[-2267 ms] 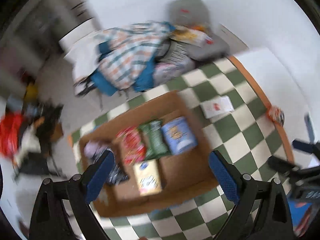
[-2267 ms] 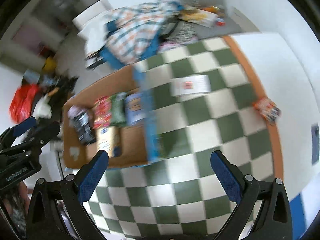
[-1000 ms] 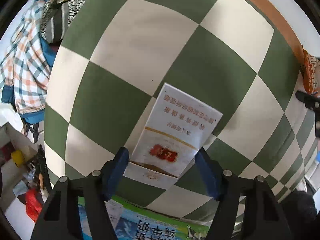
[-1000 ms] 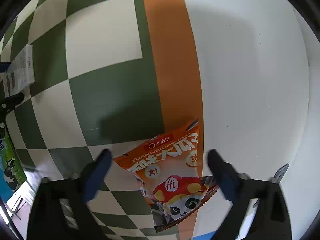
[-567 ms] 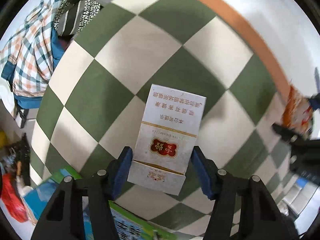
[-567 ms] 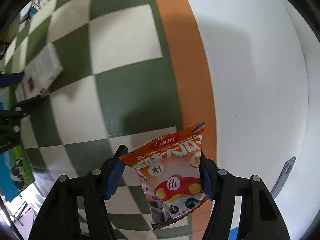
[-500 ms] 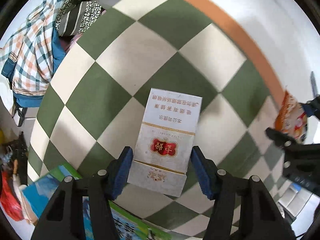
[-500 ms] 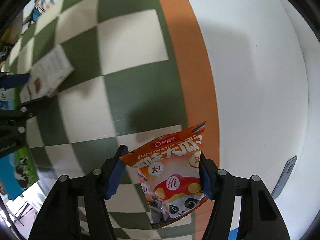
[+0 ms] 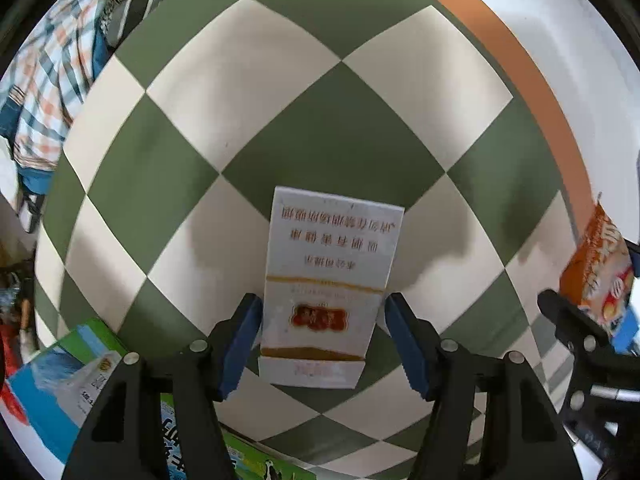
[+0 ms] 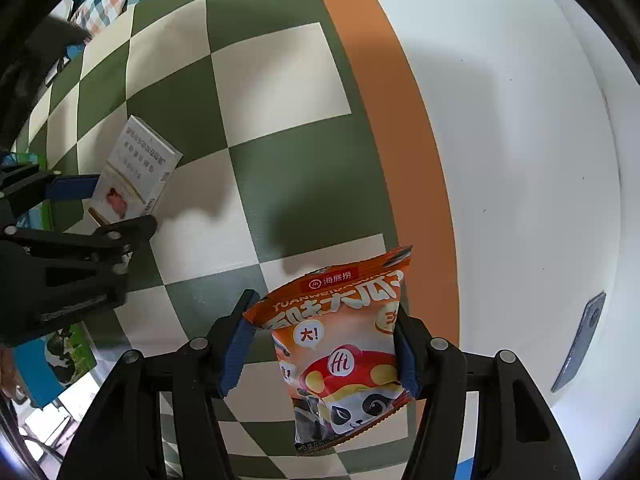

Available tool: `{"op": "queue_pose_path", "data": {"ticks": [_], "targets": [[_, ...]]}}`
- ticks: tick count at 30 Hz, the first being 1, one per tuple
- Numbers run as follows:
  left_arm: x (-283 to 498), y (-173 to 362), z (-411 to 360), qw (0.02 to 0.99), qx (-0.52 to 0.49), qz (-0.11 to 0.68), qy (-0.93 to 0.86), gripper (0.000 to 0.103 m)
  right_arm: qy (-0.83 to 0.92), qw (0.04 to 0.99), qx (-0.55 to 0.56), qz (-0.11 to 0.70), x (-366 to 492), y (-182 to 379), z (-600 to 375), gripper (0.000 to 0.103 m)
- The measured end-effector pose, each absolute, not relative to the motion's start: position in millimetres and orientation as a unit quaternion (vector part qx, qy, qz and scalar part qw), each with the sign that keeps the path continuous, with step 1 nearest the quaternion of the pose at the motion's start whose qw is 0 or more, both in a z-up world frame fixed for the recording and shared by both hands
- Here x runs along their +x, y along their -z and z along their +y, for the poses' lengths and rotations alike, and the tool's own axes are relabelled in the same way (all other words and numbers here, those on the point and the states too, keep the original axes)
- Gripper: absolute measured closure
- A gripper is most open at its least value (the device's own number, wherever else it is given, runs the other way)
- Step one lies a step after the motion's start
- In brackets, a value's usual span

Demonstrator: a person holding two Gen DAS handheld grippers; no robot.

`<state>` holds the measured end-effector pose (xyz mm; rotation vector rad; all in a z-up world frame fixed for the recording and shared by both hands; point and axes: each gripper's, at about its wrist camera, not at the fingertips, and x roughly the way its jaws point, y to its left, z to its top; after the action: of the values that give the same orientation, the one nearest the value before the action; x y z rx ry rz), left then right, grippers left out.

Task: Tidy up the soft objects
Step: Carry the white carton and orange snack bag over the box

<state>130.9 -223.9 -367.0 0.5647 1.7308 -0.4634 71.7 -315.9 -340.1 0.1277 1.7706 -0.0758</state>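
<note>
My left gripper is shut on a white packet with a red emblem and holds it above the green-and-cream checkered cloth. My right gripper is shut on an orange snack bag with a panda and holds it above the cloth near its orange border. The white packet and the left gripper also show at the left of the right wrist view. The orange bag shows at the right edge of the left wrist view.
A blue-and-green printed box flap lies at the lower left. A pile of plaid clothes lies beyond the cloth at the upper left. A white floor lies to the right of the orange border, with a small grey object on it.
Both grippers closed on their items, the left on the white packet and the right on the orange bag, and have lifted them off the cloth; shadows now show beneath.
</note>
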Motion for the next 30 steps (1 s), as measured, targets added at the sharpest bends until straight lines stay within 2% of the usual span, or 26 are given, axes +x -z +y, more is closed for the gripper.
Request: {"op": "queue_pose_path", "data": {"ticks": [1, 2, 7, 11, 21, 26, 30], "targets": [[130, 366, -226, 0.595, 0.242, 0.741, 0.197, 0.048, 0.034, 0.631, 0.057, 0.773, 72, 340, -315, 0.04], [127, 363, -230, 0.597, 0.242, 0.739, 0.199, 0.049, 0.034, 0.632, 0.057, 0.772, 73, 339, -313, 0.04], [117, 346, -238, 0.618, 0.249, 0.717, 0.204, 0.05, 0.033, 0.64, 0.063, 0.765, 65, 337, -324, 0.04], [114, 311, -227, 0.647, 0.218, 0.699, 0.212, 0.05, 0.033, 0.653, 0.074, 0.753, 58, 326, -331, 0.04], [70, 178, -130, 0.735, 0.043, 0.653, 0.18, 0.05, -0.017, 0.707, 0.092, 0.701, 36, 234, -313, 0.04], [32, 143, -47, 0.752, -0.029, 0.644, 0.139, 0.05, -0.082, 0.719, 0.104, 0.682, 16, 195, -250, 0.04], [14, 135, 23, 0.755, -0.06, 0.646, 0.092, 0.05, -0.133, 0.715, 0.114, 0.677, -5, 191, -181, 0.04]]}}
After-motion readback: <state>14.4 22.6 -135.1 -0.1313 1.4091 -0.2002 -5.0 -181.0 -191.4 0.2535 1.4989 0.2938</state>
